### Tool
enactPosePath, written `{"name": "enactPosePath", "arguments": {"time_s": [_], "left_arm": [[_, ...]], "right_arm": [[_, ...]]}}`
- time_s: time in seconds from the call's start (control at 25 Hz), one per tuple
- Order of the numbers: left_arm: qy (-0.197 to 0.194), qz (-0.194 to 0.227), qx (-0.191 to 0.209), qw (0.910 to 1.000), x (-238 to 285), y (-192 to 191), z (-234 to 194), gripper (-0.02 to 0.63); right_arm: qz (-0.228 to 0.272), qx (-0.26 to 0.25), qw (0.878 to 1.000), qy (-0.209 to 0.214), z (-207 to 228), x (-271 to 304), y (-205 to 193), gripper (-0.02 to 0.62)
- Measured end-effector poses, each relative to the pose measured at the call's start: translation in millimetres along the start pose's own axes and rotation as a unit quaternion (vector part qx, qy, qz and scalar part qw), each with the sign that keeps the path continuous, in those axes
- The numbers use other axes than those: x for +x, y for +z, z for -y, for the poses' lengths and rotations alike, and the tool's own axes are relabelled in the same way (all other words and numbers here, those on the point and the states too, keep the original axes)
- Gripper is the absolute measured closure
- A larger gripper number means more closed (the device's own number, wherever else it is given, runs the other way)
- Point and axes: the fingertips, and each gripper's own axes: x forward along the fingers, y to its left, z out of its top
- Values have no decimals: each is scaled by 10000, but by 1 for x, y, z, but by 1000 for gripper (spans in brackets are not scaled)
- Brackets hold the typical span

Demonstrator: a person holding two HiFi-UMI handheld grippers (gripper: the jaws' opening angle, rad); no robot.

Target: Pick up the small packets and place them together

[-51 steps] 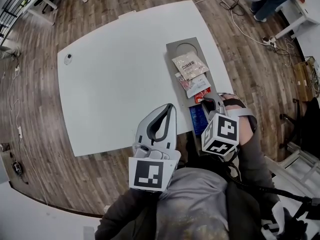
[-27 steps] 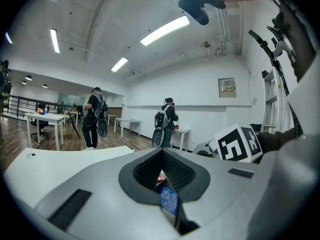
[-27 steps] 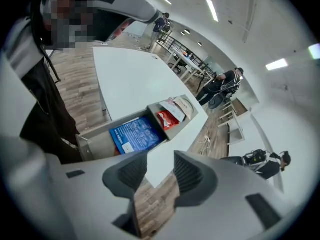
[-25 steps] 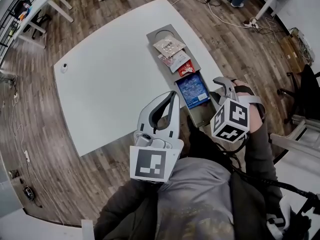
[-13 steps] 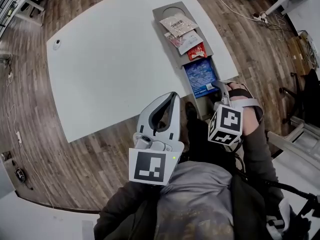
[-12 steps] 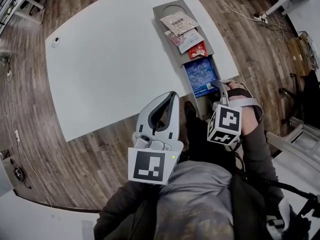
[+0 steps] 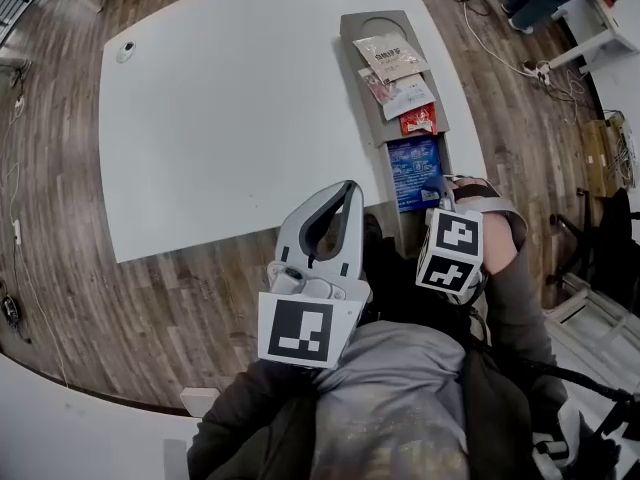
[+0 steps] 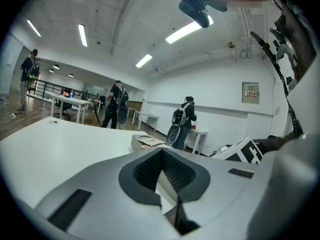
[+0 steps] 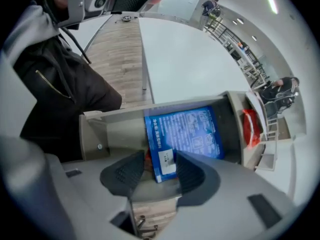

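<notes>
The right gripper (image 7: 436, 190) has just been opening its jaws wide over the blue packet (image 9: 182, 131), whose near short end lies loose between them, long side pointing away.

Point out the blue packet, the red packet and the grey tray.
blue packet (image 9: 185, 131): right gripper view, middle of its printed face.
red packet (image 7: 418, 120): head view, centre of the packet.
grey tray (image 7: 375, 23): head view, bare far end, inside the round recess.
</notes>
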Motion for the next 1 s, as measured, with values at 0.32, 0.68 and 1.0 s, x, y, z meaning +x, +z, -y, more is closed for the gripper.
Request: {"name": "enactPosePath", "arguments": {"time_s": [0.32,0.68,1.0], "left_arm": [[-59,25,60,10000,0,4,4,604],[-563,50,480,9973,-13,35,41,604],[-882,256,898,9917,-20,69,65,604]], "right_arm": [[130,45,9998,-128,-1,-8,1,513],[531,652,9927,-864,0,-62,3,577],[778,984,9830,-1342,4,-111,2,578]]}}
